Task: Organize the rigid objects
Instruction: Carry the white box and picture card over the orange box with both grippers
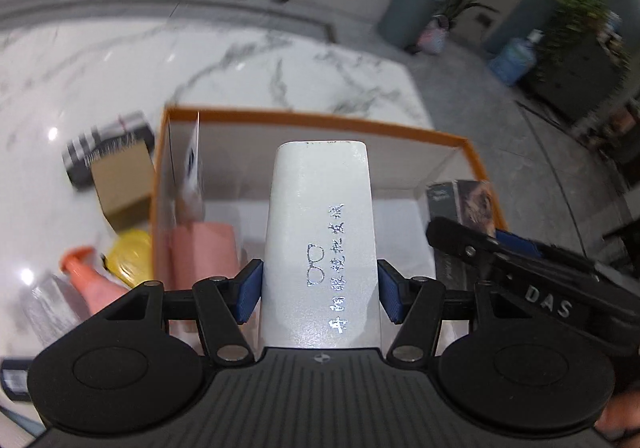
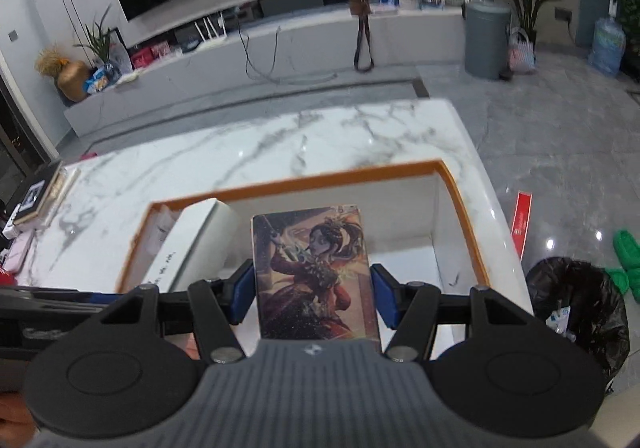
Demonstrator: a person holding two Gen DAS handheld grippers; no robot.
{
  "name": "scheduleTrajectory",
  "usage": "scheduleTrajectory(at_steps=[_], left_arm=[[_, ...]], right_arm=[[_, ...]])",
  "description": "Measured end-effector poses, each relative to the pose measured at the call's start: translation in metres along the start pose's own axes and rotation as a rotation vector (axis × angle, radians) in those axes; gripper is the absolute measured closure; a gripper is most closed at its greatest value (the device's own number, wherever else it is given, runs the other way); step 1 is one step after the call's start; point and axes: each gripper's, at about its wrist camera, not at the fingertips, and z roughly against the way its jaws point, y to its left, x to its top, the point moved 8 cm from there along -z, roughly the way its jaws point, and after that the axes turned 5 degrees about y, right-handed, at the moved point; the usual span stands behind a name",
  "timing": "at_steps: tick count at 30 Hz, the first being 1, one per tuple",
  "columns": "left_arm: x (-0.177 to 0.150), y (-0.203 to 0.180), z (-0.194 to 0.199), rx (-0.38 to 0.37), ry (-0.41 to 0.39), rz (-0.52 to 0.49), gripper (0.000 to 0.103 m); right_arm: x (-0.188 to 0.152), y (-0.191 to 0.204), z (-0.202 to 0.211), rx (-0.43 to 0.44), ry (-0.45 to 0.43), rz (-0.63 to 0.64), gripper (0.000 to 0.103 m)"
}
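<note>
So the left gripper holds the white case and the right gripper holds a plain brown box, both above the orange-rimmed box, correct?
Not quite: the right gripper holds an illustrated box, as the right wrist view shows. The left gripper does hold the white case, both above the orange-rimmed box.

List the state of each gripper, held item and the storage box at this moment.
Left gripper: shut on white case.
White case: held above the box.
Right gripper: shut on illustrated box.
Illustrated box: held over the box interior.
Orange-rimmed box: open-topped, on the marble table, partly filled.
Pink item: inside the box.
</note>
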Motion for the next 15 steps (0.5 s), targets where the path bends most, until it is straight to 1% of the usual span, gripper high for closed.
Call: scheduleTrajectory(at_steps=[3,8,11,12,13,15], left_arm=[[0.006,0.006,-0.021,0.044,0.019,0.035,0.035],[0.01,0.017,-0.048,0.107,0.047,0.1,0.035],[0.01,0.017,-0.061,0.139,0.061,0.09,0.035],[0.01,0.015,-0.063,0.147,0.059,0.078,0.035],[0.011,0.013,-0.065,0.16,0.052,0.069,0.035],[0.008,0.011,-0.069,0.189,0.059,0.053,0.035]], right_arm=[[-0.001,-0.016,-0.024,0.036,0.055,-0.033,0.043],[-0.003,-0.024,-0.062,0.077,0.14,-0.108,0.043],[-0.003,-0.03,-0.079,0.1,0.182,-0.16,0.043],[-0.004,-0.032,-0.083,0.123,0.205,-0.19,0.043],[-0.005,-0.034,-0.084,0.148,0.221,-0.219,0.043],[-0.007,-0.036,-0.083,0.157,0.238,-0.245,0.043]])
